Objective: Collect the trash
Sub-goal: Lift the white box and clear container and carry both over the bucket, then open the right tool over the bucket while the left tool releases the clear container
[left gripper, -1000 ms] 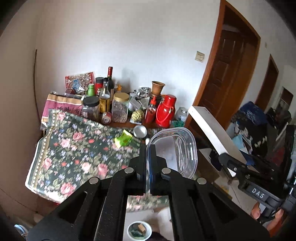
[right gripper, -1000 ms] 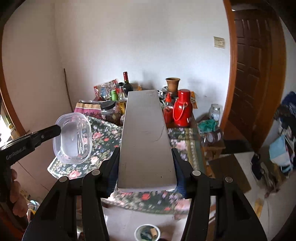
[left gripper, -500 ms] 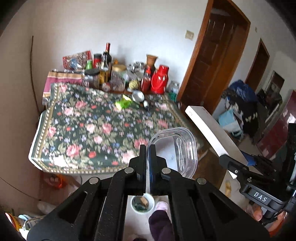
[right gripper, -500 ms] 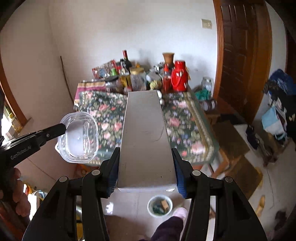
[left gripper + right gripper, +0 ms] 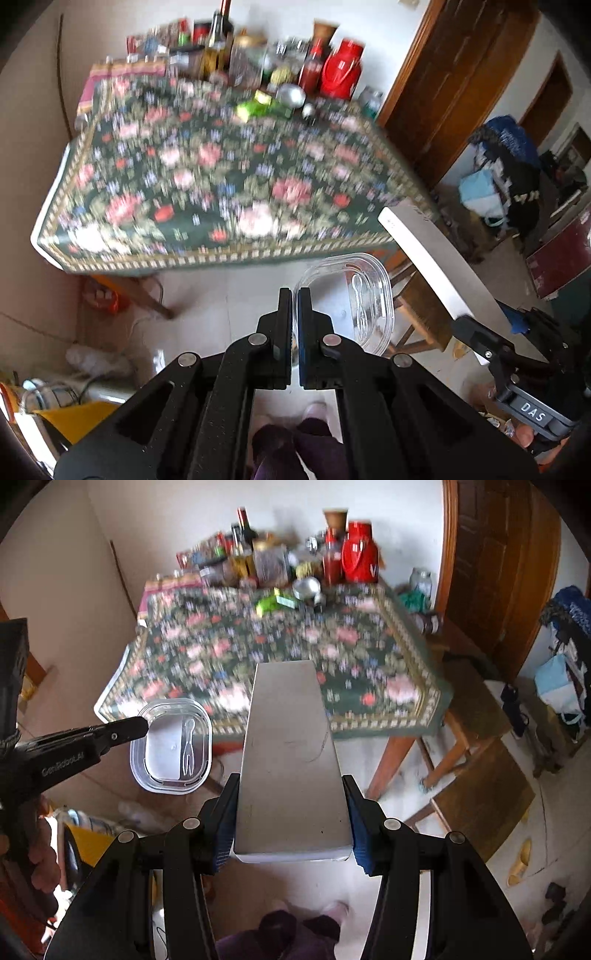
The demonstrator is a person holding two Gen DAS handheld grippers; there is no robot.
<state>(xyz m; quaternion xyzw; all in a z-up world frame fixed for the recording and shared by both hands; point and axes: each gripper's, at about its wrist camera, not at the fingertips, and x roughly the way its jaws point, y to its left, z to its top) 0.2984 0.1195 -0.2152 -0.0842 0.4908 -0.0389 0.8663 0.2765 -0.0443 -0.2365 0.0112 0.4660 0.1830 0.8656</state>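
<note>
Left gripper: jaws together, pinched on the rim of a clear plastic tub, with only the thin wall between the pads.
Tub: hangs to the right of the left fingers in the left wrist view, open side turned toward the camera; a clear plastic fork lies inside it. In the right wrist view the tub sits to the left of the box, in the air in front of the table's near edge.
Right gripper: jaws part-way apart and clamped on the sides of a flat white box, blue pads pressing on both long edges.
Box: runs straight out from the right jaws, its far end reaching over the near part of the cloth in the picture; in the left wrist view it slants from centre right down to the right gripper.
Hands: fingers show on the left gripper's handle at the left edge of the right wrist view.
Below: pale tiled floor, and the person's dark purple trouser legs with pale shoes.
Table: wooden legs, covered by a dark floral cloth, blurred.
Far edge: green wrapper, silver ball-like thing, red jug, bottles and jars crowded against the wall.
Right side: brown doors, wooden stool, piled bags.
</note>
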